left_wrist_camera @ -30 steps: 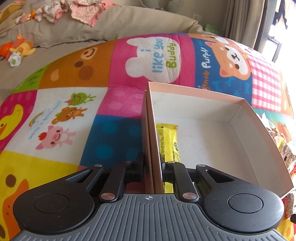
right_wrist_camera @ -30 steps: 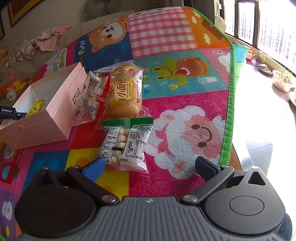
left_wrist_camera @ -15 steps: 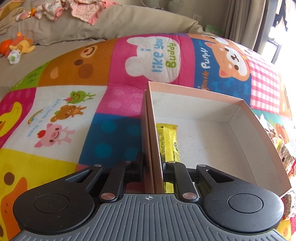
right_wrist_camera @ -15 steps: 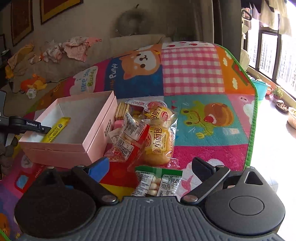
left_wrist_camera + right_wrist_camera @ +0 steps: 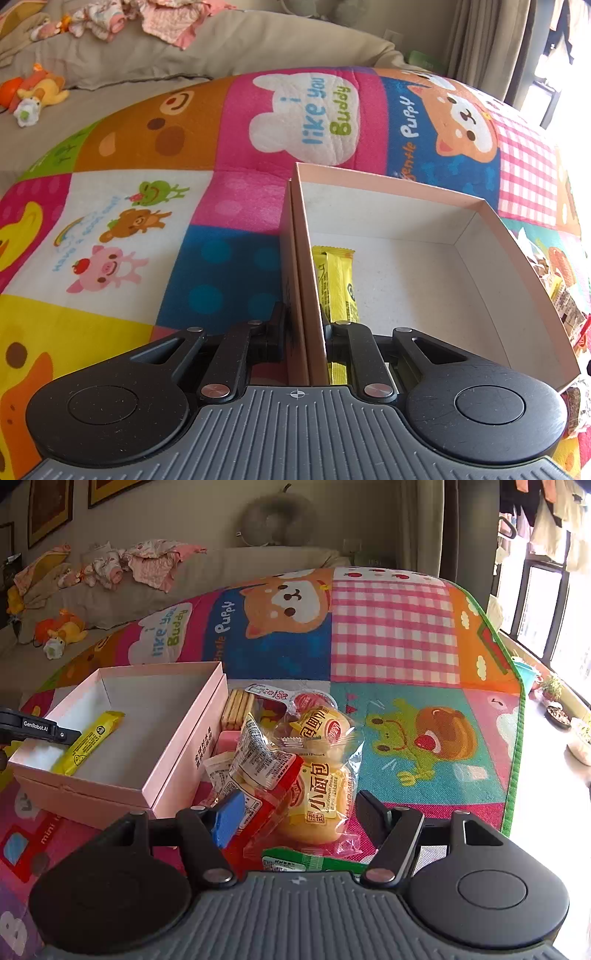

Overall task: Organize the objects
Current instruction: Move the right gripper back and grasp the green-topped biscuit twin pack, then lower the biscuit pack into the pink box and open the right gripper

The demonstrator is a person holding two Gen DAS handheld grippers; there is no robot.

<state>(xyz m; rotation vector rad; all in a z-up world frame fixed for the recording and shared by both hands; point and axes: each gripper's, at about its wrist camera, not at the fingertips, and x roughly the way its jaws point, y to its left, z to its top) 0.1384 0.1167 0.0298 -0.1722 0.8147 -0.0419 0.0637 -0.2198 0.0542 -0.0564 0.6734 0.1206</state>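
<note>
My left tool (image 5: 304, 332) clamped on near wall of pink box (image 5: 491, 218); yellow bar (image 5: 334, 284) inside along that wall. My right tool (image 5: 295, 812) spread wide over snack pile; bread bag (image 5: 321, 786) between fingers, box left of pile.

Both tools look alike: a ribbed grey body with 2 round black discs at the sides and black link arms pinned by silver rivets. The left gripper (image 5: 303, 325) has black fingers. The right gripper (image 5: 301, 814) carries 1 blue pad (image 5: 229, 818).
</note>
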